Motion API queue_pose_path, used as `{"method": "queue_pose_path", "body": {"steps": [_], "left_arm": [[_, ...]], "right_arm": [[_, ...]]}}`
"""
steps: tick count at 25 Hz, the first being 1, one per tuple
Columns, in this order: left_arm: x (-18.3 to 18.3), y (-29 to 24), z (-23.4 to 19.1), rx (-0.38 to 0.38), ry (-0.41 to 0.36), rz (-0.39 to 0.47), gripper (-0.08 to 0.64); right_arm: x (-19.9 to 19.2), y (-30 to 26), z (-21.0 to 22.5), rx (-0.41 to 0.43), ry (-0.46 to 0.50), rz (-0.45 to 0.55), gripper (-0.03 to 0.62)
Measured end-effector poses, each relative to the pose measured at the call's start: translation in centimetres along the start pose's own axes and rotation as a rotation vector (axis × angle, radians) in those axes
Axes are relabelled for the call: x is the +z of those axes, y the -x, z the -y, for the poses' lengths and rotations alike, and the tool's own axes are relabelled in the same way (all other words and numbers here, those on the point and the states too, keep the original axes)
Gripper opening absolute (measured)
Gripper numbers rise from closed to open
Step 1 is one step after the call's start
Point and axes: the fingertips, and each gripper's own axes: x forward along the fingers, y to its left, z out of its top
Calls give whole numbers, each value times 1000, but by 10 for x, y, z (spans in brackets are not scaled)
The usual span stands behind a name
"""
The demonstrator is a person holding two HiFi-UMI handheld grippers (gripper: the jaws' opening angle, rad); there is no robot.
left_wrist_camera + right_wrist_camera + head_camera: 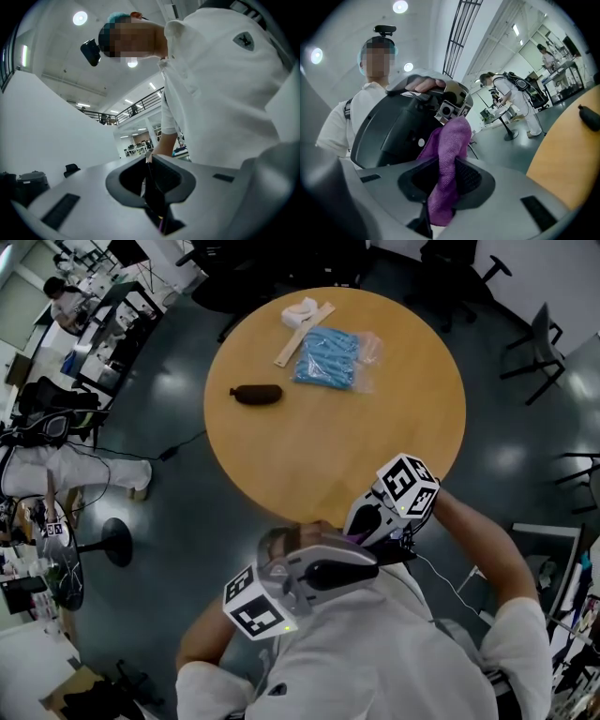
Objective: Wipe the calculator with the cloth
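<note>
yonder, a clear bag (371, 350) holds blue items (326, 357) while right fingers (471, 180) pinch cloth (448, 157).

On the round table (394, 418), a dark pouch (257, 395) lies left of centre and a blue packet (328, 357) lies toward the far side. The left gripper (368, 564) and right gripper (358, 532) are close together at its near edge.

Looks like an open-plan office: round wooden table (412, 427), swivel chairs (547, 336), rows of desks (117, 301) with people working, and an upper-level railing (140, 101) under a high ceiling.
</note>
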Motion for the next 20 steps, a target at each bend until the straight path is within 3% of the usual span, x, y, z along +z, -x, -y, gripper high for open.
{"method": "queue_pose_path", "body": {"steps": [8,14,17,20], "left_arm": [[8,2,-19,65,19,31,43],[13,0,-25,101,23,51,43],[11,1,-31,134,25,51,43],[3,0,-43,194,31,38,43]], "right_arm": [[-5,-7,2,20,-13,36,87],[-22,-4,14,-35,-36,44,87],[-36,1,27,-103,-55,68,87],[-44,21,45,-249,-55,146,87]]}}
